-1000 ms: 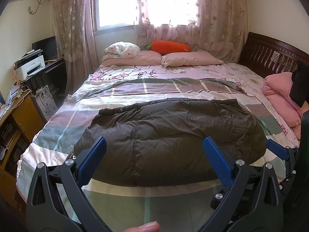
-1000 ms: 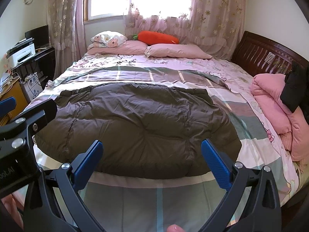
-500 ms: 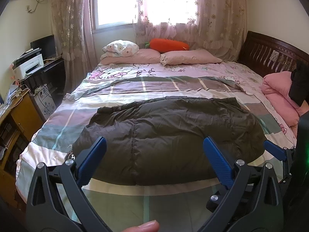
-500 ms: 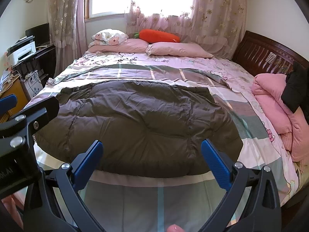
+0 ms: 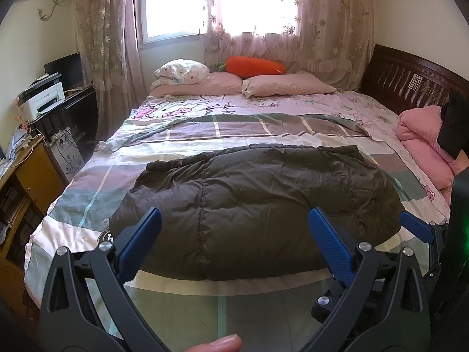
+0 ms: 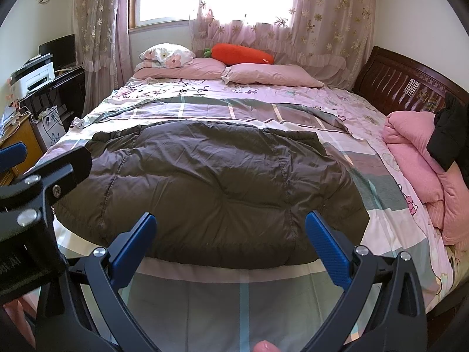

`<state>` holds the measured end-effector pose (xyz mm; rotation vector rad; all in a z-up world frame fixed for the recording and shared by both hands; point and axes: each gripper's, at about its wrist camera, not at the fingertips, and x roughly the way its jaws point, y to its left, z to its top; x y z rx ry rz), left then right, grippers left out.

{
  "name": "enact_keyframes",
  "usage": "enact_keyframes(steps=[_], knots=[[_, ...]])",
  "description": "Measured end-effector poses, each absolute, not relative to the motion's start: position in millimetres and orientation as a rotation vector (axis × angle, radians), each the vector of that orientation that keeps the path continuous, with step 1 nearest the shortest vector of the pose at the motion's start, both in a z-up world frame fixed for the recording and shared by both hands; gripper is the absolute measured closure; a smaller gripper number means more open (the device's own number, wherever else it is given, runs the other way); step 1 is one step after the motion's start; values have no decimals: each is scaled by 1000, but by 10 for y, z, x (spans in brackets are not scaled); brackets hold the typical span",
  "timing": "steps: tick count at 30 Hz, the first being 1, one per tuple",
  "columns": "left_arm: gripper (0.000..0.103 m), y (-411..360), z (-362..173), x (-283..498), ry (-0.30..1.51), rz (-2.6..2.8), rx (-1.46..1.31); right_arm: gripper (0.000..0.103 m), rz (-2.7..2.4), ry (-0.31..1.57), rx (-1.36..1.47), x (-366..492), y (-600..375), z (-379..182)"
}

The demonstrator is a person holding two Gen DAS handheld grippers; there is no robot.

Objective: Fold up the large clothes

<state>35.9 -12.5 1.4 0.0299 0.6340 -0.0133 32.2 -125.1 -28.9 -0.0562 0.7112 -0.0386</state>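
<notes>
A dark grey-brown padded jacket point(image 5: 252, 205) lies flat across the near half of the bed point(image 5: 187, 138); it also shows in the right wrist view point(image 6: 205, 187). My left gripper point(image 5: 234, 228) is open and empty, held above the jacket's near edge. My right gripper point(image 6: 230, 228) is open and empty, also just above the near edge, to the right of the left one. The left gripper's body shows in the right wrist view point(image 6: 35, 193), and one of the right gripper's blue fingers point(image 5: 416, 227) shows in the left wrist view.
A checked quilt point(image 6: 240, 287) covers the bed. Pillows point(image 5: 287, 85) and an orange carrot cushion point(image 5: 252, 66) lie at the far end. A folded pink blanket point(image 6: 422, 161) with a black garment point(image 6: 451, 135) sits at the right. Desk, printer point(image 5: 41, 99) and cabinet point(image 5: 26, 170) stand left.
Both grippers have drawn back and risen slightly, so the jacket sits a little farther away in both views. Both stay open and empty. The jacket has not moved.
</notes>
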Motion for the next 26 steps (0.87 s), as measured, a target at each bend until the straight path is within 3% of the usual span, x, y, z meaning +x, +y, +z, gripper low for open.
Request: enact_keyframes(steps=[21, 26], knots=[[2, -2, 9, 490, 690, -28, -4, 1, -25, 746, -64, 374, -1306, -378], [2, 351, 46, 656, 760, -56, -148, 1, -23, 834, -18, 587, -1441, -486]])
